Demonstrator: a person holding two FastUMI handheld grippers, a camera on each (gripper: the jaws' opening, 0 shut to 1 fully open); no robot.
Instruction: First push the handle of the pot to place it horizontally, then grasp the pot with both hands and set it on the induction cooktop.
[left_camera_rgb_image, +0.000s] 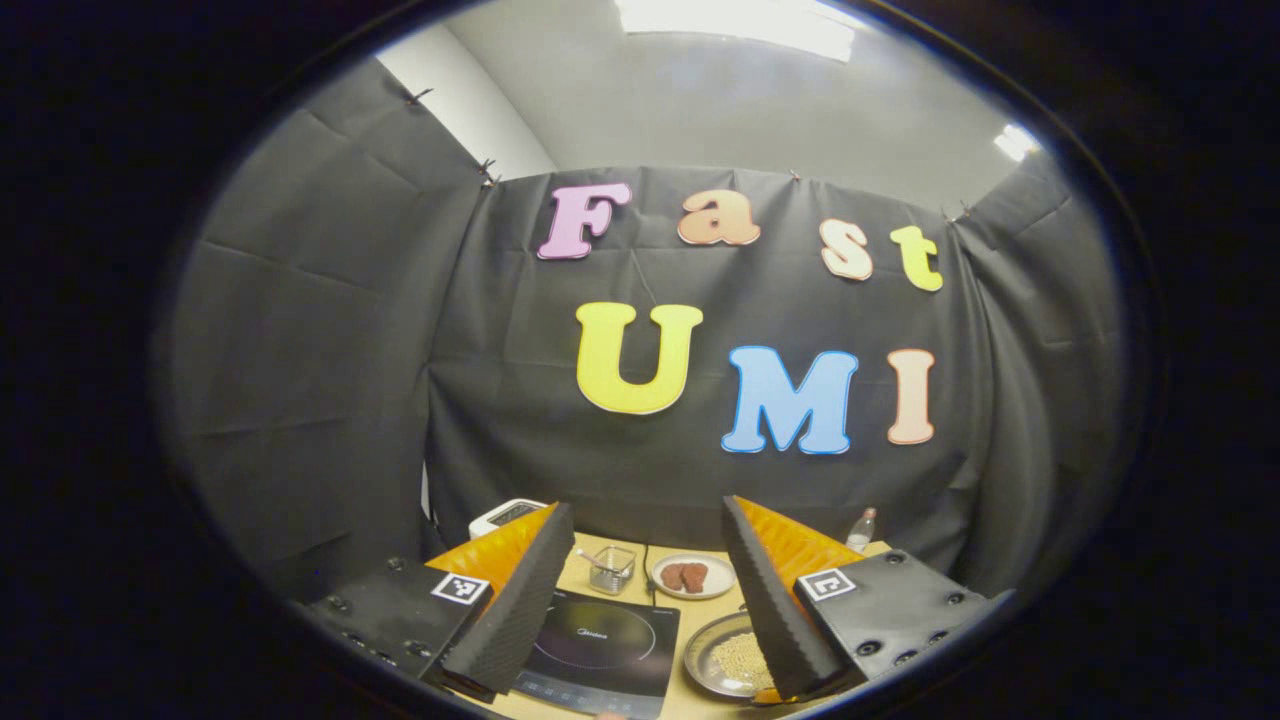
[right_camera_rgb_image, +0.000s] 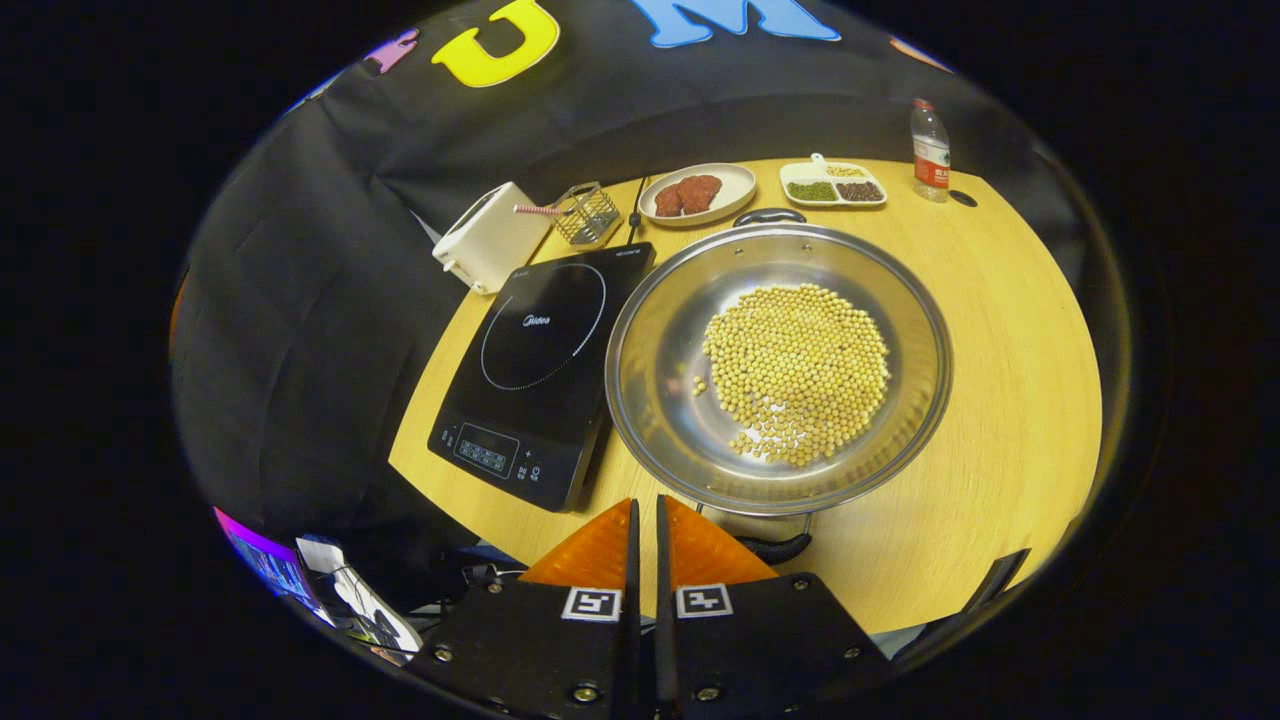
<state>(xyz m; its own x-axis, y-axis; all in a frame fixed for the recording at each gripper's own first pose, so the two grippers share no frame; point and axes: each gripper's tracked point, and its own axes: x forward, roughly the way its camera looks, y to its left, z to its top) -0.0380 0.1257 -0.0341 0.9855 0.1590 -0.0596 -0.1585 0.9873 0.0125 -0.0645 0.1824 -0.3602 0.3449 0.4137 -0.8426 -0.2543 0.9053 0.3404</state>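
Not much to read here, honestly. The one real word is the brand name "Midea", printed in the middle of the ring on the induction cooktop (right_camera_rgb_image: 540, 360). There's a smaller line of print at its far corner and some symbols on its control strip (right_camera_rgb_image: 490, 455), all too tiny for me to make out. The water bottle (right_camera_rgb_image: 930, 150) has a label, but it's too small to read. Besides that, my left gripper (left_camera_rgb_image: 645, 505) has two square black-and-white code tags (left_camera_rgb_image: 460, 588), one per finger, and my right gripper (right_camera_rgb_image: 646, 503) has the same pair (right_camera_rgb_image: 591, 604). These are patterns, not letters.
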